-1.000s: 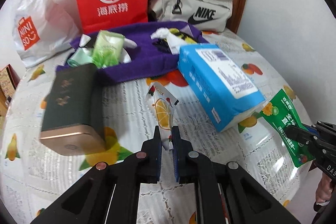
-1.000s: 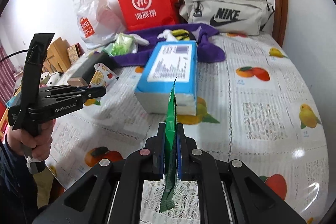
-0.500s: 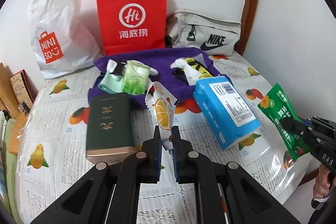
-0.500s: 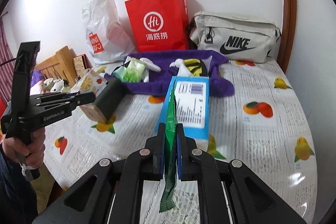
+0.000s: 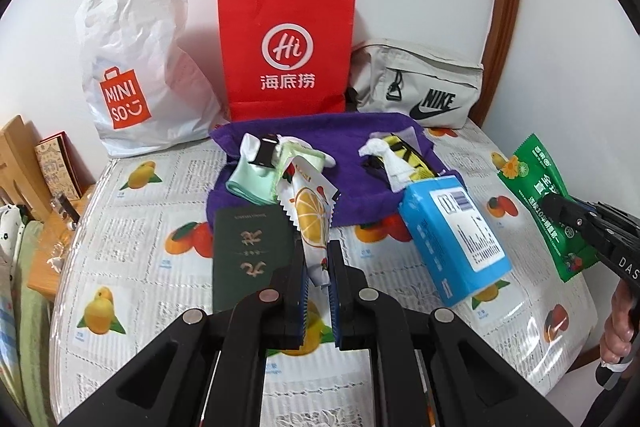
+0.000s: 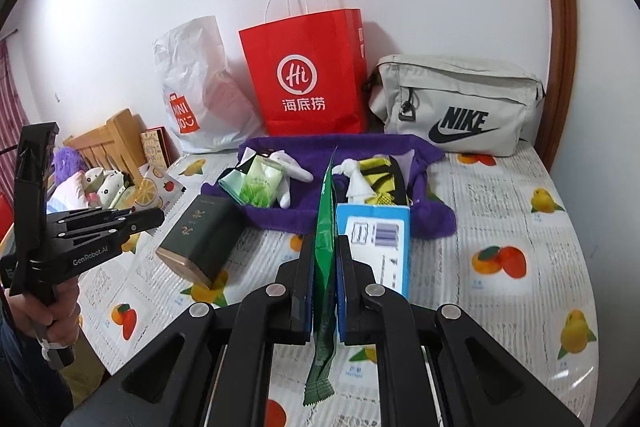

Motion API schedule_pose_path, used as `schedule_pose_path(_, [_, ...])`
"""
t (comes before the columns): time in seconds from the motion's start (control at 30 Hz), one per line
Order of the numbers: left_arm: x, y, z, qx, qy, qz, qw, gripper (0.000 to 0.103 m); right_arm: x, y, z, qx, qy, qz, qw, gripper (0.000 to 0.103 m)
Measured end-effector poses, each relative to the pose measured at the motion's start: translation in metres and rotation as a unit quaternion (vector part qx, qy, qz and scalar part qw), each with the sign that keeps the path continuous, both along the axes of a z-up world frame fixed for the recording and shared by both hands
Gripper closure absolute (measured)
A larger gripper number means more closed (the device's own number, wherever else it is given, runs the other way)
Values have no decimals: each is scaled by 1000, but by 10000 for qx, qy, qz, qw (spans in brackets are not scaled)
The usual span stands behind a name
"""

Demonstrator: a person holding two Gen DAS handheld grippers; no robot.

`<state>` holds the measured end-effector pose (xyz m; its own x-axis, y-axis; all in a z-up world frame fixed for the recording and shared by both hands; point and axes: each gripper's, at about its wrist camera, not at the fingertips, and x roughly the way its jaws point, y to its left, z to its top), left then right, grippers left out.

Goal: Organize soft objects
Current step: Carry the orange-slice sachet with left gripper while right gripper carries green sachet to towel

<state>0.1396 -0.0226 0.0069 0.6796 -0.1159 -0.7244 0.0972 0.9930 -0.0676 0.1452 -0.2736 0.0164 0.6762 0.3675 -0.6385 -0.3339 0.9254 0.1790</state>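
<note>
Orange-print sachet (image 5: pixel 310 211) pinched in left tool (image 5: pixel 318 267), green packet (image 6: pixel 325 239) in right tool (image 6: pixel 324 269)

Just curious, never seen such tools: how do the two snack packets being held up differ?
The white sachet with an orange slice is in the left gripper; the green foil packet is in the right gripper. The sachet faces its camera flat; the green packet shows edge-on. Both are thin, pinched and off the table.

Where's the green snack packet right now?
The green snack packet is off the table, clamped edge-on in the right tool, just in front of the blue tissue pack.
</note>
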Motion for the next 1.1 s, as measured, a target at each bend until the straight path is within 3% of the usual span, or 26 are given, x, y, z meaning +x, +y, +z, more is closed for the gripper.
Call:
schedule_pose_path(0.5, [33, 10, 12, -27, 15, 91, 10000, 94, 45, 7, 10, 48, -58, 13, 10000, 94])
schedule_pose_path(1.1, [78, 11, 2, 35, 127, 83, 9999, 94, 96, 10, 2, 4, -16, -22, 10000, 94])
